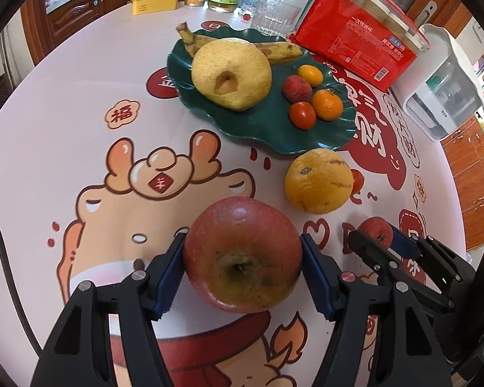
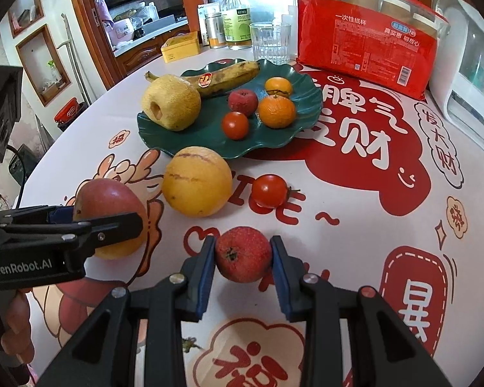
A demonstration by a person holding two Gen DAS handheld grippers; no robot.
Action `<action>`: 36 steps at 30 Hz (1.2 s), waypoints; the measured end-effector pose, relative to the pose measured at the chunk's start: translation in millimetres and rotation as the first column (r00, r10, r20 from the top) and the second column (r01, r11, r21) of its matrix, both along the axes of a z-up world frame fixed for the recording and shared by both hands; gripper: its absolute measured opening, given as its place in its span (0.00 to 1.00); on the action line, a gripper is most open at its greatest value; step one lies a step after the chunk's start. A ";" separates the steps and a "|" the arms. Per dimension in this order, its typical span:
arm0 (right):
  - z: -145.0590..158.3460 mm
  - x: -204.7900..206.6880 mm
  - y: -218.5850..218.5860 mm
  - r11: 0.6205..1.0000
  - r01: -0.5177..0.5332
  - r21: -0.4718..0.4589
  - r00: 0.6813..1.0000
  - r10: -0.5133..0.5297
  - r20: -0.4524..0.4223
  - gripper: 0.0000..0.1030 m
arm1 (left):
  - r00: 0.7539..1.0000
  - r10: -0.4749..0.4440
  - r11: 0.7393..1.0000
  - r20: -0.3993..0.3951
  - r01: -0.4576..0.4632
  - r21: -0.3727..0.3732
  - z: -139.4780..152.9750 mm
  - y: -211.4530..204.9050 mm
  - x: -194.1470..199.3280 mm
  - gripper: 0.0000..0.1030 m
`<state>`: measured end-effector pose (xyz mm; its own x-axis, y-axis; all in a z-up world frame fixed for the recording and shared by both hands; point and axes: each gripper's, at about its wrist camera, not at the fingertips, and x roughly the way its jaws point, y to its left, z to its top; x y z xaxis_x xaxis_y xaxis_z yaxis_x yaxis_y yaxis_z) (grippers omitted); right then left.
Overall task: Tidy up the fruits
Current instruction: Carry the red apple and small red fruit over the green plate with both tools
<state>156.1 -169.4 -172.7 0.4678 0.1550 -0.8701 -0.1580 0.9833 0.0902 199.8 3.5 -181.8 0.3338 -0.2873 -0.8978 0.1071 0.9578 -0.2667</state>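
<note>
My left gripper [image 1: 242, 258] is shut on a big red apple [image 1: 242, 254]; it also shows in the right wrist view [image 2: 109, 206] at the left. My right gripper [image 2: 243, 258] is shut on a small red hawthorn-like fruit [image 2: 243, 254], also seen in the left wrist view [image 1: 376, 230]. A dark green leaf-shaped plate [image 1: 258, 129] holds a yellow pomelo [image 1: 230, 74], a banana [image 1: 280, 51], a tangerine [image 1: 327, 104], a tomato [image 1: 302, 115], a small red fruit [image 1: 297, 88] and a kumquat [image 1: 310, 74]. A large orange [image 2: 196, 182] and a cherry tomato [image 2: 269, 191] lie on the tablecloth in front of the plate.
Behind the plate stand a red paper-cup package [image 2: 364, 48], a clear glass [image 2: 271, 42], bottles [image 2: 237, 19], a yellow tin [image 2: 180, 46] and a white appliance [image 2: 471, 90]. The round table's edge [image 2: 90, 109] runs along the left.
</note>
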 end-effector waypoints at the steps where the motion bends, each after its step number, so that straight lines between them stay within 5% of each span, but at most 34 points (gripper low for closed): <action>1: 1.0 -1.0 0.5 1.000 0.000 0.000 1.000 0.000 0.001 0.32 | 1.000 -0.001 1.000 0.004 0.001 0.002 2.6 1.7 -2.7 0.65; 10: 19.9 -9.1 6.0 1.000 0.003 0.015 1.000 -0.003 0.026 0.32 | 0.998 -0.003 1.000 0.061 0.003 -0.009 39.0 15.5 -16.0 0.65; 18: 55.9 -2.3 12.5 1.000 0.005 0.029 0.996 -0.008 0.088 0.32 | 0.988 0.008 1.000 0.153 -0.005 -0.026 99.8 36.4 -5.7 0.65; 25: 111.1 23.1 16.3 0.999 0.004 0.039 0.982 -0.011 0.188 0.32 | 0.964 -0.007 1.000 0.267 0.012 -0.016 163.5 54.4 27.3 0.65; 36: 182.5 86.7 36.0 1.000 -0.004 -0.015 0.957 0.008 0.289 0.32 | 0.949 -0.149 0.988 0.279 0.133 0.076 209.0 47.3 108.0 0.65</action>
<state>242.8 -133.4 9.8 0.6986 0.1477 -0.7001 -0.1814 0.9831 0.0263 307.8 50.9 27.2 0.5361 -0.3020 -0.7883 0.3054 0.9400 -0.1524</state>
